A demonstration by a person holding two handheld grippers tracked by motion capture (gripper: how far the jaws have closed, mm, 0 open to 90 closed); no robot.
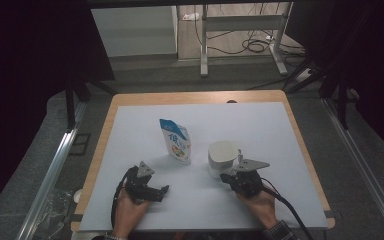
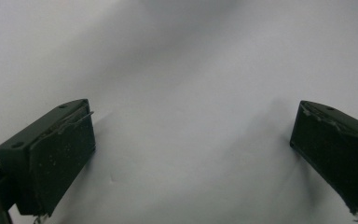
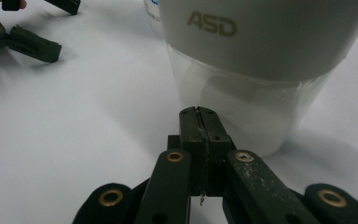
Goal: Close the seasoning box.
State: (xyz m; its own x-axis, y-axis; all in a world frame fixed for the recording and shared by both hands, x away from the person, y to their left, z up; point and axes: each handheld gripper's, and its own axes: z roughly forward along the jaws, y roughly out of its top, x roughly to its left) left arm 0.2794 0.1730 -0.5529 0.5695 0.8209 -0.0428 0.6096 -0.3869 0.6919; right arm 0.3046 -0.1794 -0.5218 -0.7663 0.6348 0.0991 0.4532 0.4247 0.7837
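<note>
From the high view I had the white jar [image 1: 222, 157] standing just right of the frame's centre on the white sheet [image 1: 260, 130] that covered the table [image 1: 130, 98]. The right gripper [image 1: 226, 177] sat directly below the jar in the picture, its tip right up against the jar's base; I could not tell whether it actually touched. In the right gripper view its jaws were pressed flat together with nothing between them, and the jar [image 3: 261, 70] rose just beyond them across the upper right of the frame, a pale lid with gold lettering over a clear lower body.

The left gripper [image 1: 164, 190] lay low in the lower left of the high view, held in my left hand [image 1: 129, 210], well apart from the jar. In the left gripper view its jaws stood wide, one at each lower corner, with bare white sheet [image 2: 186, 116] between them.

A blue and white pouch [image 1: 177, 141] stood upright just left of the jar, near the middle of the high view.
</note>
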